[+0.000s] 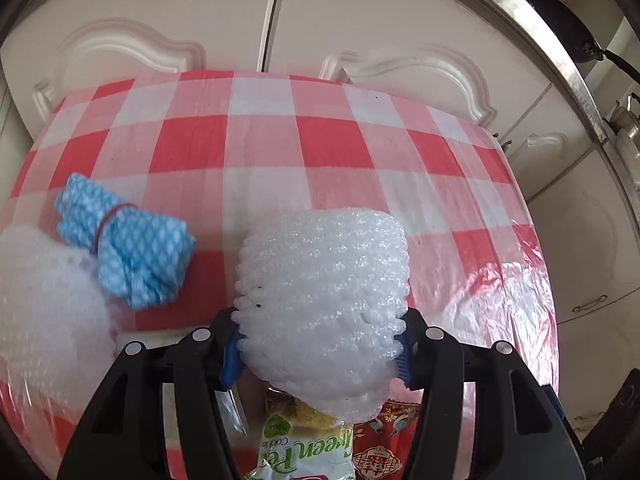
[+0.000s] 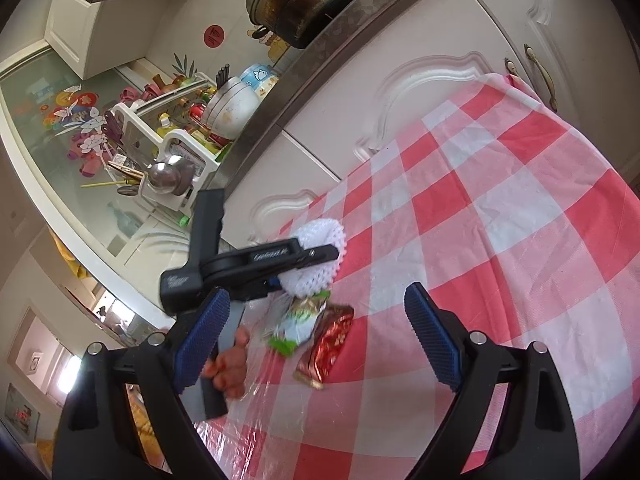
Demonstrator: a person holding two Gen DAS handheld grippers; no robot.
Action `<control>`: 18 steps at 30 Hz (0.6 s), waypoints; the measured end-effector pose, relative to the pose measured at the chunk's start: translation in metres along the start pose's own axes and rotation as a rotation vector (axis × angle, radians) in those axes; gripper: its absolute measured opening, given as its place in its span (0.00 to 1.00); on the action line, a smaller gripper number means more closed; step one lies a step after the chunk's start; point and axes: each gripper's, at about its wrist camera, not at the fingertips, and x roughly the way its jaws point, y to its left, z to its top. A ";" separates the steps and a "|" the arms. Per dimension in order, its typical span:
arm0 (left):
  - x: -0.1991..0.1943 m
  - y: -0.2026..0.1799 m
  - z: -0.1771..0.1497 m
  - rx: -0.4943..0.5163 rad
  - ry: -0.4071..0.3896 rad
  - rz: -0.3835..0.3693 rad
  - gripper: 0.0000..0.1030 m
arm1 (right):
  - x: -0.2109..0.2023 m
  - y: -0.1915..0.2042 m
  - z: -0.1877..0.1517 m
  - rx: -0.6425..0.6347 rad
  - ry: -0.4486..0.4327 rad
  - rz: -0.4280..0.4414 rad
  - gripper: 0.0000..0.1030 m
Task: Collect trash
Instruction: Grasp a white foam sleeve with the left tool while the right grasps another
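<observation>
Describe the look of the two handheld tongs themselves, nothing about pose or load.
Both are matte black plastic. The left tongs have angular, cut-out finger arms with round silver pivot pins and blue ribbed pads at the tips. The right tongs match: black arms, silver pins, long blue pads with a fine grid texture. Seen side-on, the left body carries small pale lettering, unreadable here. No cables or sleeves show.

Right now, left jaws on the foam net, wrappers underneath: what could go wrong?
1. The foam net is soft and only its lower part sits between the left gripper jaws, so it may slip out.
2. It hangs right over the green wrapper and red wrapper; it could drag them.
3. The right gripper is open and empty, aimed at the same spot, so the two could collide.
</observation>
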 end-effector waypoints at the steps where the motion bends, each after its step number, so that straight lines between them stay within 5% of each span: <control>1: -0.004 -0.001 -0.006 -0.002 -0.003 -0.005 0.56 | 0.000 0.001 0.000 -0.005 0.013 -0.005 0.87; 12: -0.029 -0.008 -0.057 -0.091 -0.074 -0.161 0.56 | 0.017 0.016 -0.024 -0.127 0.198 -0.103 0.87; 18: -0.066 0.004 -0.086 -0.111 -0.166 -0.132 0.56 | 0.022 0.027 -0.039 -0.218 0.269 -0.152 0.87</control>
